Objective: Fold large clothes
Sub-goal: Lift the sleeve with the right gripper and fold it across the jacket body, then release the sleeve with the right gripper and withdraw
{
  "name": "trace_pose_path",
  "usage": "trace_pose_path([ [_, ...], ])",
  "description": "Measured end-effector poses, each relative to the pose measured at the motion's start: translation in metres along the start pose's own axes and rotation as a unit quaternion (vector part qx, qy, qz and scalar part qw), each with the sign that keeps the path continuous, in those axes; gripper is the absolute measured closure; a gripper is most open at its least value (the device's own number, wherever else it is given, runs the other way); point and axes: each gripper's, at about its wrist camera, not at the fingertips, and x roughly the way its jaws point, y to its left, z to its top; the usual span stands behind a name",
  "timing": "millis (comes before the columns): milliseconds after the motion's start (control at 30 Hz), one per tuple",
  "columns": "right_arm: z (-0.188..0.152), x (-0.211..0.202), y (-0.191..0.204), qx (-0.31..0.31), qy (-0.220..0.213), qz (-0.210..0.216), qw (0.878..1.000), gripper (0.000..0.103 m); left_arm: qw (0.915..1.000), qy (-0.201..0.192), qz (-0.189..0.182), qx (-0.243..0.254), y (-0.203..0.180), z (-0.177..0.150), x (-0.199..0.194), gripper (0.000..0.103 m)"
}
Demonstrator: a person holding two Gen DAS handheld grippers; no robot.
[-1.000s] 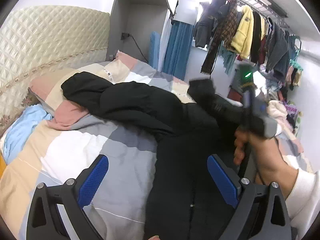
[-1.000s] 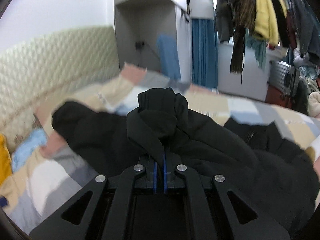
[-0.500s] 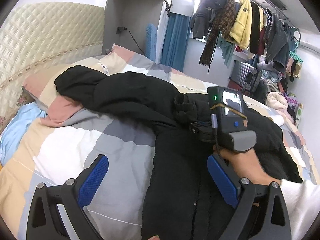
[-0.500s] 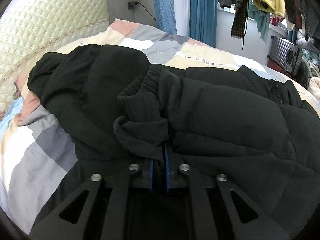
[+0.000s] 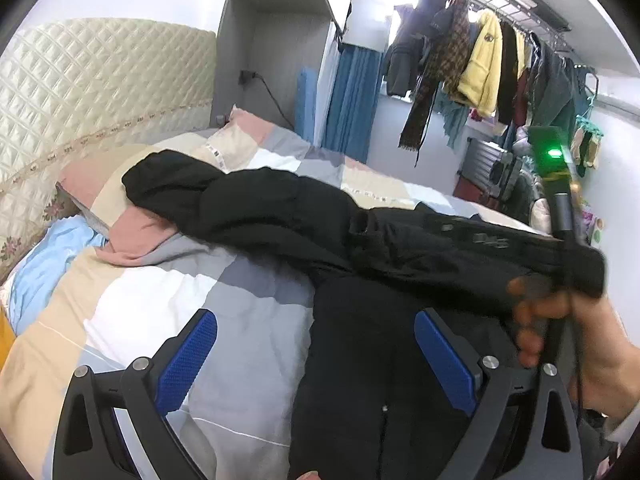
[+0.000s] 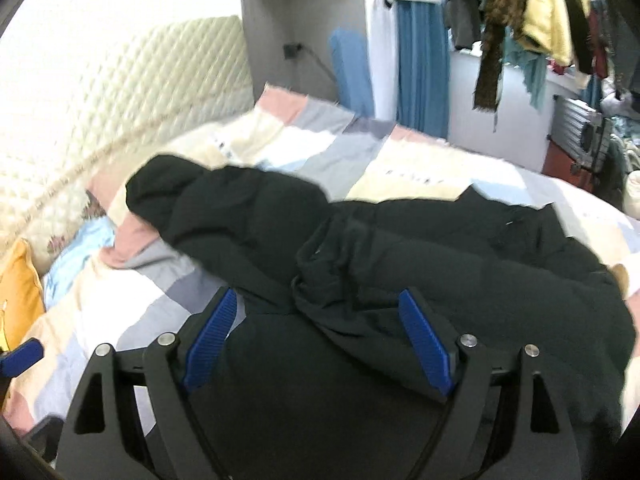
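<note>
Right gripper (image 6: 318, 338): jaws just opened, now wide apart, bunched sleeve cuff lying loose between them, released. Black padded winter jacket (image 6: 400, 264) sprawled on patchwork-quilt bed (image 5: 168, 304), sleeve laid across body. Left gripper (image 5: 316, 354): jaws apart, empty, hovering over jacket hem. Sleeve fold likely done; body fold remains.

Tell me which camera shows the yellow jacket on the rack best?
The left wrist view: the yellow jacket hangs whole and sharp among the dark clothes on the rack. The right wrist view catches only part of it at the top edge, cut off and blurred.
</note>
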Motion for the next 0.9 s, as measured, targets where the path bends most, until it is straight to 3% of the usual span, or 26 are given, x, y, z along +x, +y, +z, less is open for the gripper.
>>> trace_pose_path([
  [133,0.003,-0.051,-0.016,0.009,-0.029,-0.018,0.999,0.02,0.9998,-0.008,0.01,0.012,-0.007,0.0,-0.021,0.003],
  [267,0.001,-0.105,-0.033,0.021,-0.06,-0.031,0.997,0.02,0.9997,-0.021,-0.012,0.003,-0.013,-0.002,-0.049,0.003],
  [367,-0.007,-0.14,-0.04,0.022,-0.073,-0.044,0.996,0.02,0.9994,-0.031,-0.006,0.013,-0.022,-0.003,-0.062,0.003],
  [600,-0.04,-0.216,-0.061,0.029,-0.102,-0.069,0.992,0.02,0.9984,-0.049,-0.027,0.011,-0.039,-0.005,-0.087,0.003],
  [700,-0.056,-0.236,-0.068,0.028,-0.098,-0.101,0.99,0.02,0.9965,-0.065,-0.037,0.035,-0.052,-0.009,-0.101,0.003],
  [800,-0.073,-0.256,-0.076,0.035,-0.106,-0.107,0.988,0.02,0.9949,-0.074,-0.025,0.065,-0.065,-0.015,-0.107,0.003],
  [900,-0.093,-0.271,-0.086,0.063,-0.11,-0.1,0.987,0.02,0.9955,-0.064,-0.037,0.059,-0.071,-0.018,-0.108,0.003],
])
